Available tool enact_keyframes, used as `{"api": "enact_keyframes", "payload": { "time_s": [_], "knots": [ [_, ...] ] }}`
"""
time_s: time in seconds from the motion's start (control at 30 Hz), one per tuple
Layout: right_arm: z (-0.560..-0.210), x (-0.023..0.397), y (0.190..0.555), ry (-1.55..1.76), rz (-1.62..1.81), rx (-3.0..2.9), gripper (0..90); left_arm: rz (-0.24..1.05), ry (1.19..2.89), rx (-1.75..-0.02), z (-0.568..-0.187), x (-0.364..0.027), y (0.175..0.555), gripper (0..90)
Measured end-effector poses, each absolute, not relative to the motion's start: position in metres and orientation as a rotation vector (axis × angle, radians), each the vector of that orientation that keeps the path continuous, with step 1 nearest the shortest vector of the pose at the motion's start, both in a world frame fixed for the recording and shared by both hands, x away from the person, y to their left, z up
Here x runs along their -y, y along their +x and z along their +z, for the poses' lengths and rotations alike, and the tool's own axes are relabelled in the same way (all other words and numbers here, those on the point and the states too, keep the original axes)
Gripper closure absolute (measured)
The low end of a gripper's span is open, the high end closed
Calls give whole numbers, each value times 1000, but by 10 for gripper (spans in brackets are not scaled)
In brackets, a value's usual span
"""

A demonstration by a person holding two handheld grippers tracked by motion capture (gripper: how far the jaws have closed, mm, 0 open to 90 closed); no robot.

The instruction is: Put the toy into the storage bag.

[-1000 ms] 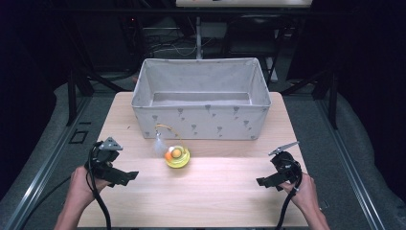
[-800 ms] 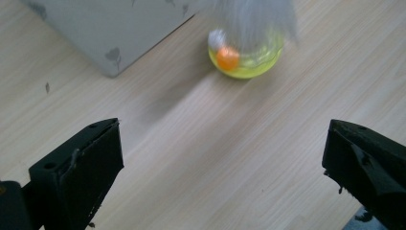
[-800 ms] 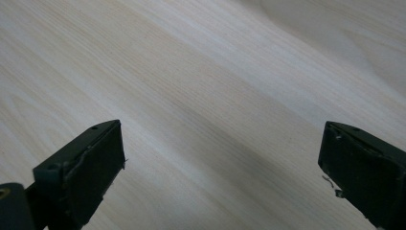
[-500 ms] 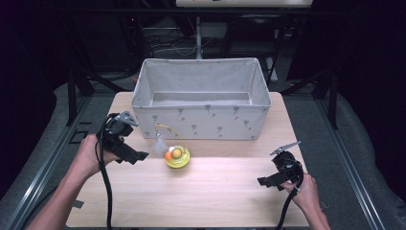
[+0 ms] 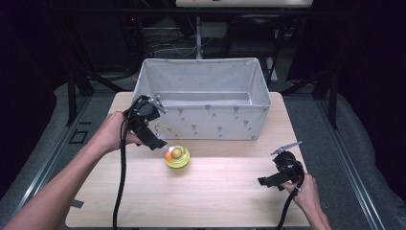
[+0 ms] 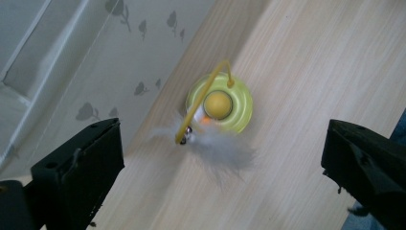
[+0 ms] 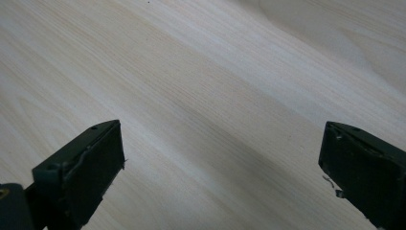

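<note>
A yellow disc toy [image 5: 177,155] with a yellow-orange ball in its middle sits on the wooden table [image 5: 215,201], just in front of the fabric bin [image 5: 210,120]. In the left gripper view the toy [image 6: 219,103] carries a curved yellow wire and a white feather [image 6: 225,151]. My left gripper [image 5: 152,136] hovers just left of and above the toy, jaws open and wide apart, with the toy seen between them [image 6: 220,139]. My right gripper [image 5: 275,178] is open over bare wood near the table's front right [image 7: 220,143].
The white fabric bin with a grey leaf print stands open-topped at the back middle of the table; its wall [image 6: 95,62] is close to the left gripper. Bare wood lies in front of the toy. Dark floor and frame legs surround the table.
My left gripper has moved from the table's front left, forward and to the right, up beside the toy. The right gripper has stayed put.
</note>
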State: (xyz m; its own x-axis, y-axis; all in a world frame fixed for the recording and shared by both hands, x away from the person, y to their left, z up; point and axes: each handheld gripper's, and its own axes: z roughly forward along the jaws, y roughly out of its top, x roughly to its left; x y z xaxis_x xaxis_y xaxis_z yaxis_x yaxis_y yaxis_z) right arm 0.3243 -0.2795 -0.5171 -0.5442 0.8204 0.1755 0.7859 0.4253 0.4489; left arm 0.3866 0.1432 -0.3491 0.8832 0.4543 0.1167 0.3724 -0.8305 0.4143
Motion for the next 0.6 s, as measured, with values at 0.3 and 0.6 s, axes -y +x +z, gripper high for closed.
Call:
{"api": "enact_keyframes", "payload": {
  "time_s": [0.3,0.6],
  "knots": [
    [-518,282,324,1474,783,-2591,14,255,2685,-569,-348,-127,400,150],
    [-519,282,324,1476,767,-2597,21,219,2723,-534,-350,-117,408,439]
  ]
}}
